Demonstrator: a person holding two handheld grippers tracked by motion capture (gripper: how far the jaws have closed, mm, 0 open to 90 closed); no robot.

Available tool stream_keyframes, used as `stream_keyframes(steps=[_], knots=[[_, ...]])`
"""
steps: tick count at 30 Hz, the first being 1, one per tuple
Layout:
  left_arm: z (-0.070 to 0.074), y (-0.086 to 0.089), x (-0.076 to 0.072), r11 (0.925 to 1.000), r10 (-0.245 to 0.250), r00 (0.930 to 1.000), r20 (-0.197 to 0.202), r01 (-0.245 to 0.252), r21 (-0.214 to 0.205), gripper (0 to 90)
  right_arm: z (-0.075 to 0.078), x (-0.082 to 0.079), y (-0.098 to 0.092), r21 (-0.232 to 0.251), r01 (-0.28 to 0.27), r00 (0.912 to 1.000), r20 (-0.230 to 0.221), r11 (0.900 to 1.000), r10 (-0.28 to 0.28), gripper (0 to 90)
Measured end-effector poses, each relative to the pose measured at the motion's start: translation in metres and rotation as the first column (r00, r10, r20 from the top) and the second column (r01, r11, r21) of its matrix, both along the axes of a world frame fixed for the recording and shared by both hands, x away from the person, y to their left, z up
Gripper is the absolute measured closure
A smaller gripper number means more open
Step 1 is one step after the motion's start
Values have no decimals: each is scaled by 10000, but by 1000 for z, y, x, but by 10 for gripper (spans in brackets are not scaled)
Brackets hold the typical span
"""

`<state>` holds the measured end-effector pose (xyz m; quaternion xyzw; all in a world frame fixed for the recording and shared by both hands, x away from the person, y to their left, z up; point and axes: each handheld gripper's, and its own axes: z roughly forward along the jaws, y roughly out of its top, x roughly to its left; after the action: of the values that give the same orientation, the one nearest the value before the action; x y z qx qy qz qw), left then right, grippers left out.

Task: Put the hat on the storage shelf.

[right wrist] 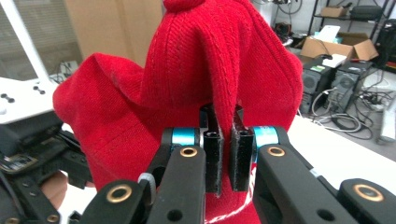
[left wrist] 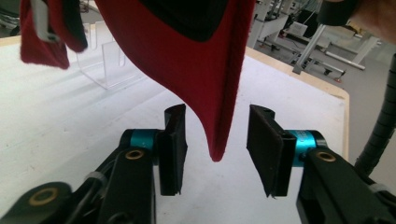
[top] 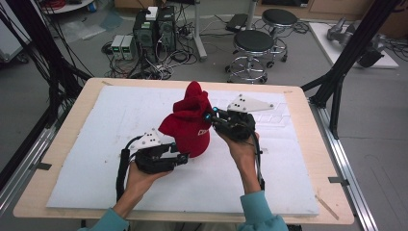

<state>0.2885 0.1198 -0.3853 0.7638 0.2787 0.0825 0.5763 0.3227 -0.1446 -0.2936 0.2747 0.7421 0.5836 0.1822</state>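
High view: red knit hat (top: 187,126) at frame centre, lifted above the white foam sheet (top: 96,144) that covers the wooden table (top: 72,103). Hat bunched, peak pointing up, white lettering on its lower right side. Right gripper (top: 211,115) just right of centre, pinching the hat's right side, grey three-cornered plate on top, hand under it coming up from the bottom edge w/ teal sleeve. Left gripper (top: 185,158) lower left of centre, tips at the hat's bottom edge; can't tell from here if touching. Top of frame: floor w/ two black stools (top: 253,45), computer towers (top: 155,28) and loose cables.

Left gripper view: jaws spread wide, nothing clamped. Pointed lower corner of the hat (left wrist: 205,74) hangs down from the top of frame into the gap btw the two black pads (left wrist: 171,149), touching neither. Hat's opening shows dark inside at top centre; can't tell if anything is in it. Clear plastic stand (left wrist: 109,65) on the white sheet at upper left, behind the hat. Table edge runs along the right.

Right gripper view: jaws nearly together at centre, clamped on a fold of the hat (right wrist: 187,93), fabric squeezed btw the pads. Hat rises over most of the frame's upper half. Left gripper (right wrist: 35,149) at lower left. Towers and cardboard boxes (right wrist: 336,46) at upper right.
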Motion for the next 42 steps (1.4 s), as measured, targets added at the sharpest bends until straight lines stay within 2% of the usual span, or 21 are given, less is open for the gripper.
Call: stream_keyframes(steps=[3, 7, 18, 21, 24, 25, 28, 32, 34, 38, 42], knots=[[0, -2, 0, 9999, -66, 9999, 115, 67, -81, 715, 0, 0, 1, 93, -56, 10000, 27, 9999, 56, 867], [-1, -3, -1, 9998, -137, 9997, 208, 133, 161, 833, 0, -2, 2, 54, -85, 9999, 59, 9999, 85, 866], [2, -3, 0, 9994, -110, 9993, 367, 98, 325, 853, 1, -2, 1, 58, -222, 9996, 193, 9997, 221, 865], [2, -3, -1, 9993, -122, 9993, 340, 109, 367, 854, 1, -1, 1, -4, -285, 9993, 249, 9996, 285, 838], [3, -2, -1, 9990, -115, 9989, 444, 96, 442, 854, 1, -1, 1, -71, -268, 9991, 321, 9996, 270, 749], [3, -1, -1, 9990, -95, 9989, 465, 74, 451, 854, 1, -1, 0, -29, -340, 9987, 385, 9994, 341, 624], [4, -1, 0, 9987, 5, 9987, 500, -31, 507, 855, 2, -2, 0, -220, -97, 9989, 461, 9997, 107, 458], [6, 0, 1, 9985, 142, 9981, 593, -173, 523, 855, 0, -1, 0, -325, 639, 9967, 512, 9974, -622, 119], [10, 0, 3, 9981, 194, 9978, 639, -231, 566, 855, 0, -3, -2, -349, 1092, 9922, 640, 9934, -1068, 7], [20, -1, 6, 9980, 330, 9965, 772, -371, 516, 855, 1, -8, -9, -505, 1316, 9883, 845, 9900, -1270, 4], [31, -4, 12, 9972, 467, 9949, 898, -518, 547, 855, -2, -14, -21, -658, 1563, 9851, 829, 9855, -1507, 4]])
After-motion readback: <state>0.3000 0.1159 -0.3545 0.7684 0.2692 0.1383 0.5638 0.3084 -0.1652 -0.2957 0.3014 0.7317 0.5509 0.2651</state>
